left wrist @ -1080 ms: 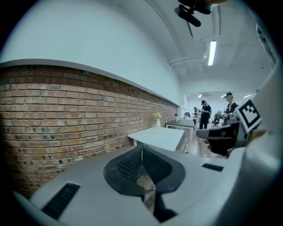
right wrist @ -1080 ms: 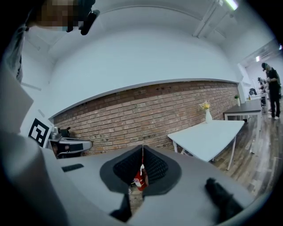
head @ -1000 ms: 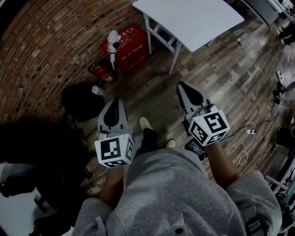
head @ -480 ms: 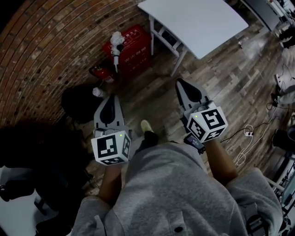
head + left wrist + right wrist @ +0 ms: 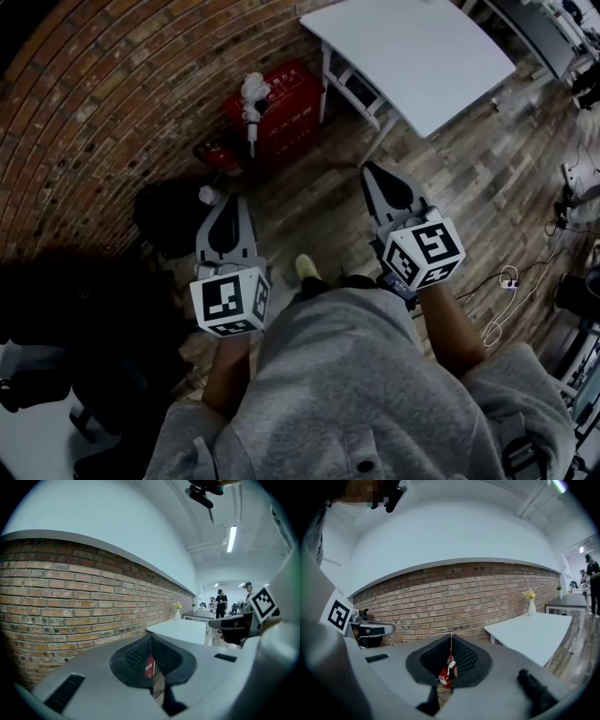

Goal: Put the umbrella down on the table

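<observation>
I see no umbrella in any view. The white table (image 5: 422, 56) stands ahead to the right on the wooden floor, and also appears in the left gripper view (image 5: 180, 630) and the right gripper view (image 5: 534, 630). My left gripper (image 5: 229, 201) is held in front of the body, shut, with nothing between its jaws (image 5: 151, 637). My right gripper (image 5: 367, 170) points toward the table's near leg, also shut and empty (image 5: 451, 637). Both hang in the air well short of the table.
A brick wall (image 5: 94, 112) runs along the left. A red box (image 5: 281, 98) and a red fire extinguisher (image 5: 217, 152) sit at its foot, with a dark bag (image 5: 173, 220) nearer. Cables (image 5: 502, 300) lie on the floor at right. People (image 5: 221, 603) stand far back.
In the head view the table, red box and extinguisher have slid right and slightly up as the person walks. Both grippers keep the same pose in front of the body, jaws still shut.
</observation>
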{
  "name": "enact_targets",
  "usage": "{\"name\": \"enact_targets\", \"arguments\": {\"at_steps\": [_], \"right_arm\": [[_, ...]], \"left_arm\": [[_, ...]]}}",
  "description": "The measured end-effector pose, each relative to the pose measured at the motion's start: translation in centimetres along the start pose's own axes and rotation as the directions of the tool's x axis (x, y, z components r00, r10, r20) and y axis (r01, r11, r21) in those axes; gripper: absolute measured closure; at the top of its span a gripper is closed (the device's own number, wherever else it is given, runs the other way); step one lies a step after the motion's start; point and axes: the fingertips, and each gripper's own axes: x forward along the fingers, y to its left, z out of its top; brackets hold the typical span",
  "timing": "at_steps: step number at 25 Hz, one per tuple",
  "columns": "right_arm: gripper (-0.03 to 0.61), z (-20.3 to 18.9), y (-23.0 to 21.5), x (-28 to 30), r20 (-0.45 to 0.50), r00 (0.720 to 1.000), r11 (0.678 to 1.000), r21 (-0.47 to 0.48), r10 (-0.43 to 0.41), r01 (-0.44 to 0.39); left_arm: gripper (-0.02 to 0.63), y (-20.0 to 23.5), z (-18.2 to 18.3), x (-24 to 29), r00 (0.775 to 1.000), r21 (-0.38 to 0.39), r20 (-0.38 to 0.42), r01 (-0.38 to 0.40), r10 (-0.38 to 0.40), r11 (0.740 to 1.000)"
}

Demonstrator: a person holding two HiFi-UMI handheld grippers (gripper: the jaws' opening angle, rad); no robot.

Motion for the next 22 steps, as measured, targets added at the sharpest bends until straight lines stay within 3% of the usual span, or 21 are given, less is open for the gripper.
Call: {"name": "enact_targets", "arguments": {"at_steps": [22], "right_arm": [[0.554,1.1,2.9,3.9,-0.001,0.999,0.998,-0.055,0.037,-0.037]], "left_arm": [[0.597,3.2,-0.1,0.0,1.000,-0.034,0.012,0.005,-0.004,0.999]]}}
